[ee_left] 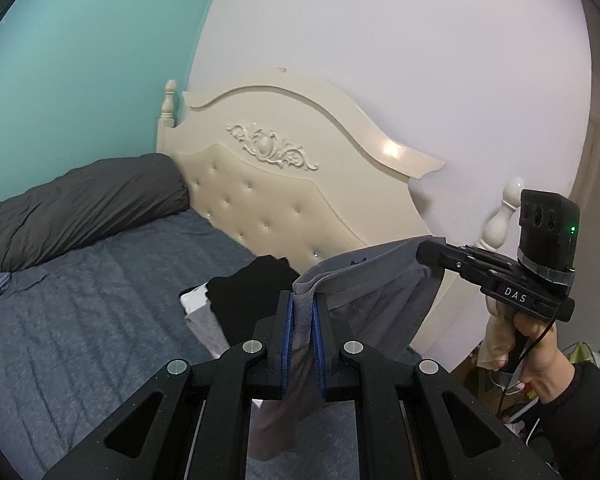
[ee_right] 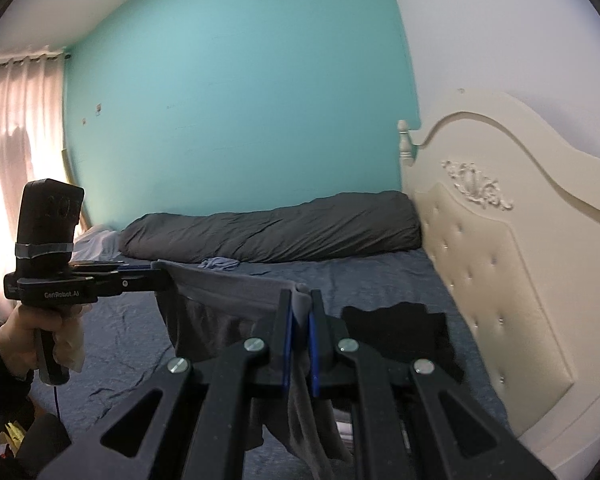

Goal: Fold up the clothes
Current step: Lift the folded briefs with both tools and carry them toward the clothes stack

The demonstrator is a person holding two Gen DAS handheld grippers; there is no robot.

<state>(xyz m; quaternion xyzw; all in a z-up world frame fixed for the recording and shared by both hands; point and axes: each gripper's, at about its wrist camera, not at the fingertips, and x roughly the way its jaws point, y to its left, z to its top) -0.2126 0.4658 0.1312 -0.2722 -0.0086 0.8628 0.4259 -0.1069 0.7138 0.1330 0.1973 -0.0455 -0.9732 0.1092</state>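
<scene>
A grey garment (ee_left: pixel 364 300) hangs stretched in the air above the bed (ee_left: pixel 100 320), its waistband pinched at one end by the left gripper (ee_left: pixel 303 320) and at the other by the right gripper (ee_right: pixel 300 324), both clamped on the cloth. Its lower part drops out of view behind the gripper arms. At twelve o'clock from the left gripper, a stack of clothes (ee_left: pixel 236 312) lies partly hidden, its items hard to tell apart.

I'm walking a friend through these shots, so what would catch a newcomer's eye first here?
First, the grey garment, stretched by its waistband in mid-air above the bed, with the left gripper and right gripper each shut on an end. Behind it, the cream tufted headboard stands against a pale wall, next to a bright turquoise wall. A rolled dark duvet lies along the far edge of the bed.
</scene>
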